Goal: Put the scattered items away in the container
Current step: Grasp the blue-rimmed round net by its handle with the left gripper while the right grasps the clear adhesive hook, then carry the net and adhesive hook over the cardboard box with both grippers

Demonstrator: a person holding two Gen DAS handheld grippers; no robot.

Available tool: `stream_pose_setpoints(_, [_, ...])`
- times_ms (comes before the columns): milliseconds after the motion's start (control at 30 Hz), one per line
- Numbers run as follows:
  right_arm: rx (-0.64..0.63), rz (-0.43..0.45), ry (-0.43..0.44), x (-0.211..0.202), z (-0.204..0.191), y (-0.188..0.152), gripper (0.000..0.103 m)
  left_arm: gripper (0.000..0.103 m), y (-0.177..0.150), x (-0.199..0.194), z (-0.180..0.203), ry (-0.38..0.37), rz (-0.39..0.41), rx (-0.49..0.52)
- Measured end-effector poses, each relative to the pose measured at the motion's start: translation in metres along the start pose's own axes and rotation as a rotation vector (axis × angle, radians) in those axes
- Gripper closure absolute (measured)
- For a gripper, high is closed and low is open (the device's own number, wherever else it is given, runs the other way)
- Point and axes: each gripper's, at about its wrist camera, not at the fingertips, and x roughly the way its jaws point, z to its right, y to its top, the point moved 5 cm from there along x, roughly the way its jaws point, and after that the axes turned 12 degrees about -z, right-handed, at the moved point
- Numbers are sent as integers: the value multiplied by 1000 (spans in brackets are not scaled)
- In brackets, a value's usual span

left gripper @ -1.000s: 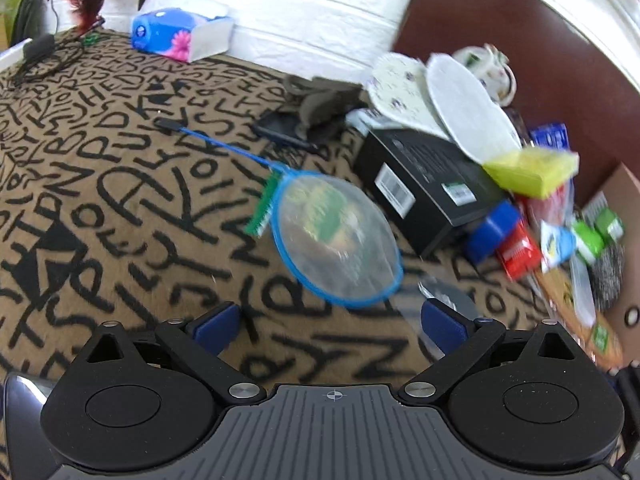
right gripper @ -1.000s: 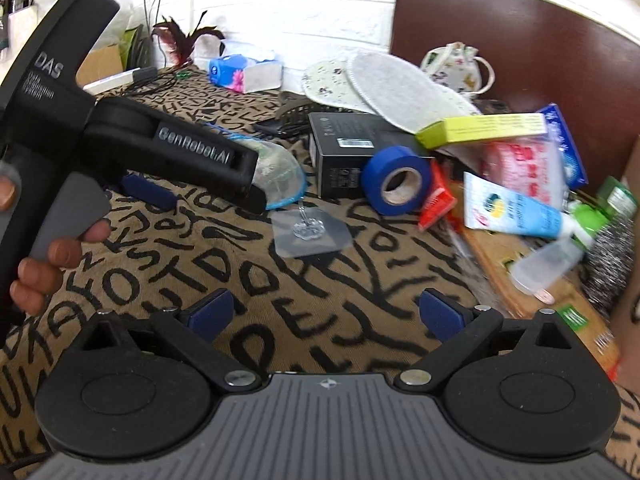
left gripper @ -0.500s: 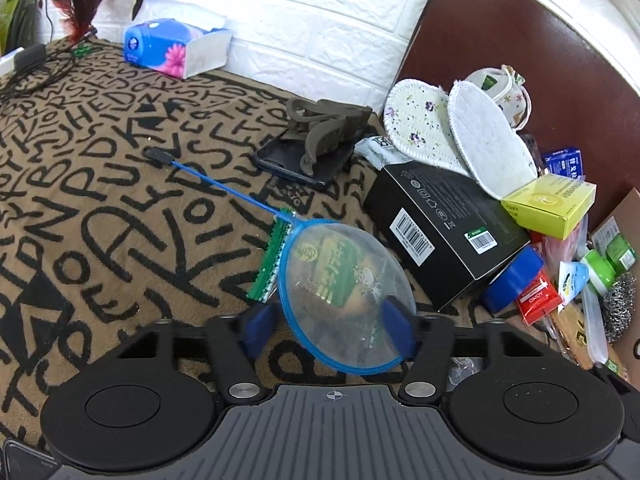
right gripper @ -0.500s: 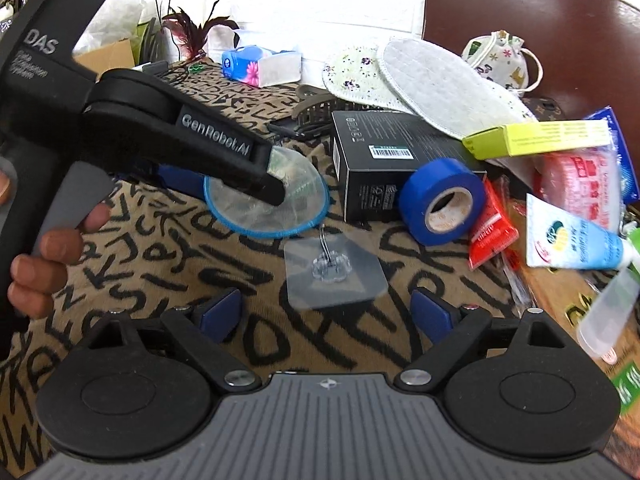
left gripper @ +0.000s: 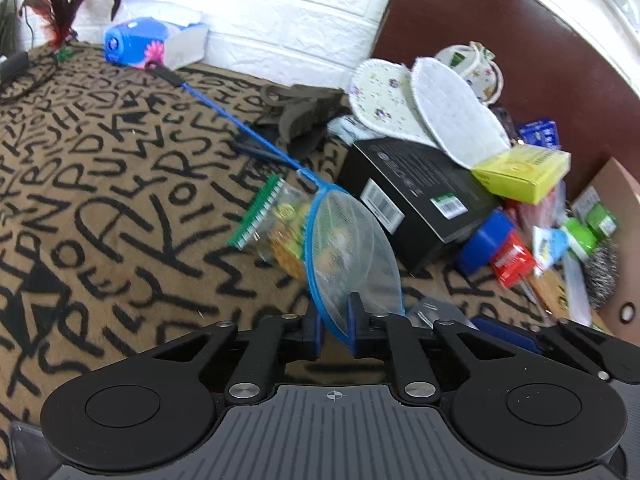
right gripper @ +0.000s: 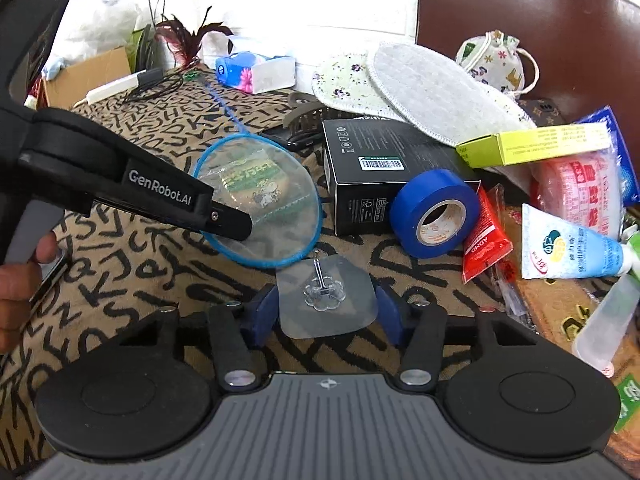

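Left gripper (left gripper: 335, 322) pinches the near rim of the blue net (left gripper: 352, 256) — light, floppy mesh, stiff hoop; rim is the sound hold. Net tilts up over a snack packet (left gripper: 276, 222). Right gripper (right gripper: 326, 312) straddles the clear adhesive hook (right gripper: 325, 295), jaws not yet touching it. Black box (right gripper: 372, 172) and blue tape roll (right gripper: 436, 212) crowd close.

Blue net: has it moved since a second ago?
Yes. The blue net, pinched by the left gripper, is tipped on edge, uncovering the snack packet it lay over.

Net (left gripper: 354, 256) fine mesh; hook pad (right gripper: 326, 300) clear glossy plastic.
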Motion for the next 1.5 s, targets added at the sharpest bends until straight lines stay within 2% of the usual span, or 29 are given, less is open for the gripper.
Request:
stream_pose_setpoints(267, [13, -23, -13, -29, 1, -27, 50, 97, -27, -13, 22, -75, -44, 54])
stream_pose_setpoints(600, [116, -30, -64, -75, 22, -74, 50, 97, -54, -27, 64, -143, -70, 136])
stream_pose_setpoints(1100, [225, 62, -125, -128, 47, -106, 50, 98, -66, -57, 129, -182, -18, 269])
stream_pose_setpoints(1500, [259, 162, -186, -170, 72, -115, 50, 103, -58, -82, 185, -215, 39, 370])
